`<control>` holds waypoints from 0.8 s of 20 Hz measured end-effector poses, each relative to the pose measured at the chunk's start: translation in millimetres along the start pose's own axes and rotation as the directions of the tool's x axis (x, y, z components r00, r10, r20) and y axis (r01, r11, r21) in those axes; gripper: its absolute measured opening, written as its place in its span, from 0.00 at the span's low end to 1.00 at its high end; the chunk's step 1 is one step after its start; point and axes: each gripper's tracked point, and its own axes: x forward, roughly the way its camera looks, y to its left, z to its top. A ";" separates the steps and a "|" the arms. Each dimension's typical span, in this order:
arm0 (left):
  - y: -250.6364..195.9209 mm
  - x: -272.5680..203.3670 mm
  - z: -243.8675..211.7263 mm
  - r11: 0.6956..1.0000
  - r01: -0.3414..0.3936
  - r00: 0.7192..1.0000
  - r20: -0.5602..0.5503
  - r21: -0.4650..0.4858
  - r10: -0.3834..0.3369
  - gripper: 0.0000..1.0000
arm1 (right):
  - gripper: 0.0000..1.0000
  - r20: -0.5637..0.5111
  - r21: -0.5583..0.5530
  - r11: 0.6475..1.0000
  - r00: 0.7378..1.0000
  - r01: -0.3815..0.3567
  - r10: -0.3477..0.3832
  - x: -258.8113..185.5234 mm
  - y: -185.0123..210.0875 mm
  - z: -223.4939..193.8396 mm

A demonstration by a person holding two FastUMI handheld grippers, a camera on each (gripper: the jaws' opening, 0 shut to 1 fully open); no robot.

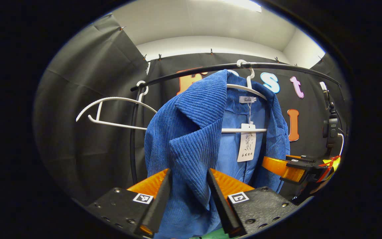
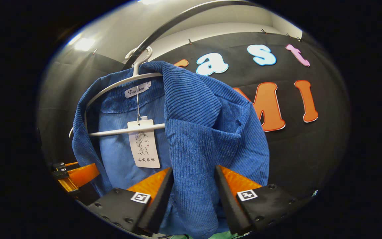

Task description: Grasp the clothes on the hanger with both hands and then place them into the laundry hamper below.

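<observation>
A blue jacket (image 1: 191, 139) is being hung on a white hanger (image 1: 244, 88) at frame centre. Its front panels are being straddled by the spread left gripper (image 1: 187, 179) and spread right gripper (image 2: 192, 177), not pinched.

In the left gripper view the jacket (image 1: 191, 139) hangs centre frame on a hanger (image 1: 244, 88) hooked over the rail (image 1: 277, 66) above. A second hanger (image 1: 111, 111) sits left of it on the same rail. A tag (image 1: 247, 142) dangles inside the open front. The other gripper (image 1: 290, 169) is at the jacket's lower right edge.
</observation>
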 end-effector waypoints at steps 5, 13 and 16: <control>-4.9 0.6 2.4 0.996 0.035 0.999 -0.006 -0.086 -0.036 0.03 | 0.11 -0.007 0.108 0.988 0.994 -0.107 0.109 -5.4 -7.5 12.1; 5.8 -6.9 21.8 0.994 0.077 0.997 0.008 -0.081 -0.076 0.01 | 0.12 -0.013 0.273 0.929 0.965 -0.249 0.262 -9.9 -26.5 46.8; 13.1 -11.4 35.8 0.995 0.078 0.997 0.030 -0.068 -0.076 0.01 | 0.12 0.007 0.332 0.902 0.957 -0.275 0.289 -17.8 -40.0 66.6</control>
